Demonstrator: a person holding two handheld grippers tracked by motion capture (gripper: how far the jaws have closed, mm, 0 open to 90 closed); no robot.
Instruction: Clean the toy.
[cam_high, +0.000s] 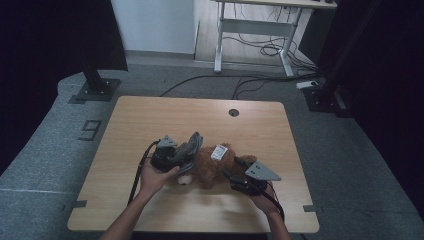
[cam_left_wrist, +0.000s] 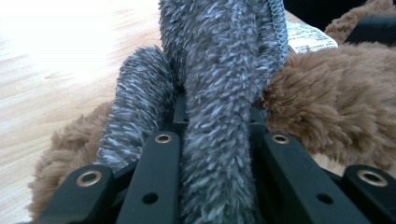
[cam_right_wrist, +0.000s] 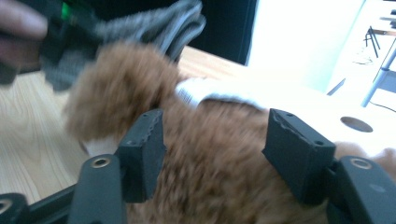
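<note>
Fuzzy grey cloth, shaggy brown plush toy, matt wooden table.

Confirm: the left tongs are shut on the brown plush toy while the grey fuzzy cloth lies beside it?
Not quite. The left tongs are shut on the grey fuzzy cloth, not on the brown plush toy, which lies on the table against the cloth. The left gripper view shows it.

Brown plush toy, white tag; grey flecked cloth; black jaws.
</note>
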